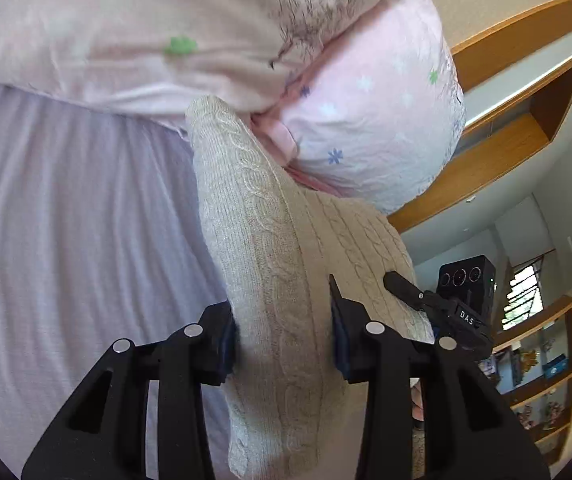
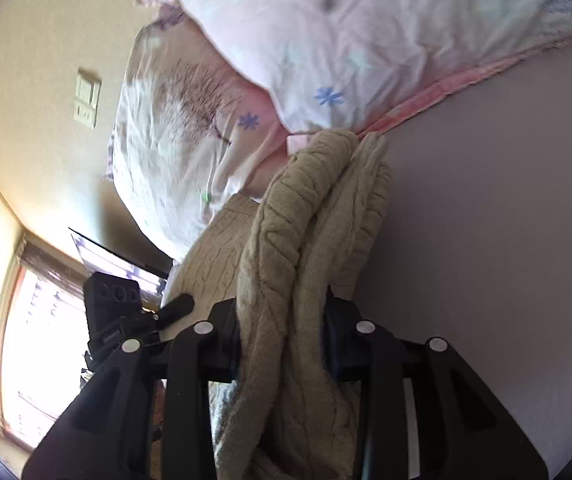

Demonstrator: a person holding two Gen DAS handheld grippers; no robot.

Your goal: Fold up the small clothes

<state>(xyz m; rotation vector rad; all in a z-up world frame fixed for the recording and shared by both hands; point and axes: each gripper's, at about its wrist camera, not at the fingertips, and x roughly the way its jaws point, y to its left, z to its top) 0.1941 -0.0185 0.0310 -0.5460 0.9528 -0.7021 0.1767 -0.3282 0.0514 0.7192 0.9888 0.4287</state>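
Note:
A beige cable-knit sweater (image 1: 270, 264) lies on a lilac bed sheet (image 1: 66, 220), stretching toward the pillows. My left gripper (image 1: 284, 332) is shut on a thick fold of it. In the right wrist view my right gripper (image 2: 282, 332) is shut on bunched rolls of the same sweater (image 2: 306, 216). The right gripper (image 1: 402, 286) also shows in the left wrist view, pressed on the sweater's far side. The left gripper (image 2: 174, 308) shows at the left of the right wrist view.
Pink flowered pillows (image 1: 366, 120) lie at the head of the bed, touching the sweater's far end; they also show in the right wrist view (image 2: 326, 40). Wooden shelves (image 1: 526, 112) stand beyond the bed. A wall switch (image 2: 86, 98) and a bright window (image 2: 38, 340) are to the left.

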